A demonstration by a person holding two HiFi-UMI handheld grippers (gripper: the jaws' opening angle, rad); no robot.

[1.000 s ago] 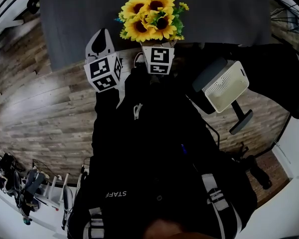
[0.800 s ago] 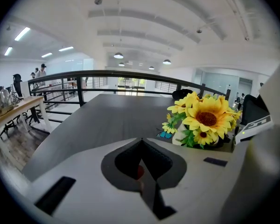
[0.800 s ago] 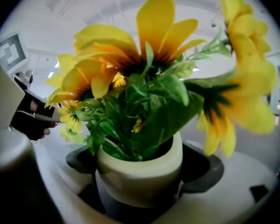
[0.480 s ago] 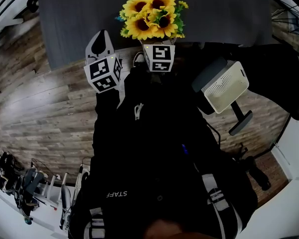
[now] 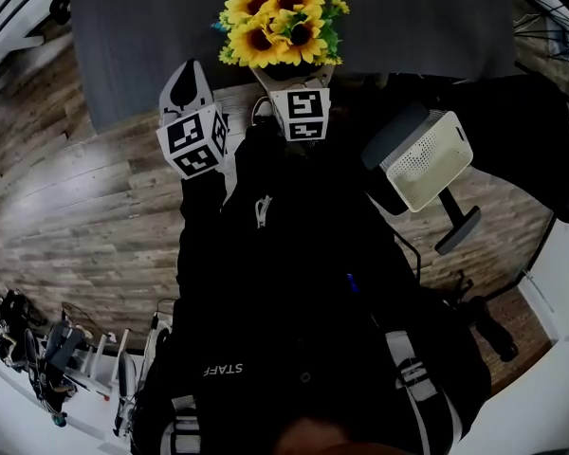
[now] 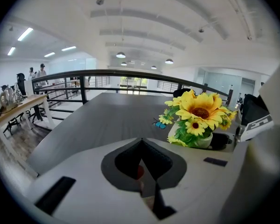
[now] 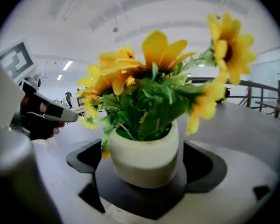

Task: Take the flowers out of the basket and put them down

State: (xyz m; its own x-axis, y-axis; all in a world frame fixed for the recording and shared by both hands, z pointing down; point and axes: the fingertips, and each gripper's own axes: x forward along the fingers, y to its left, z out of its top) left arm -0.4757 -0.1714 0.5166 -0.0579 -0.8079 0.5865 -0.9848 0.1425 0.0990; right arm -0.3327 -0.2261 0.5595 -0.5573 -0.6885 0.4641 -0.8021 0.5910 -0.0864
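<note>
Since the flowers [image 5: 277,22] are already clear of the basket [image 5: 427,159], which sits well apart behind and to the right of the right gripper [image 7: 144,169], the step in hand looks like the set-down. That gripper's jaws are spread to the width of the cream pot [image 7: 142,148] and pinch it from 2 sides, 1 jaw on each flank. The pot stands upright between them, its stems rising straight out of the jaws. In the head view the pot is at the near edge of the grey worktop [image 5: 436,17], which stretches ahead of the jaws. Whether its base touches the surface cannot be told. The coming move probably calls for a short carry forward, then a descent along the pot's upright axis. The left gripper [image 6: 141,143] hovers just to the left, its jaws pressed together on nothing. From them the flowers lie ahead and to the right. A tilt on release is the likely risk.
</note>
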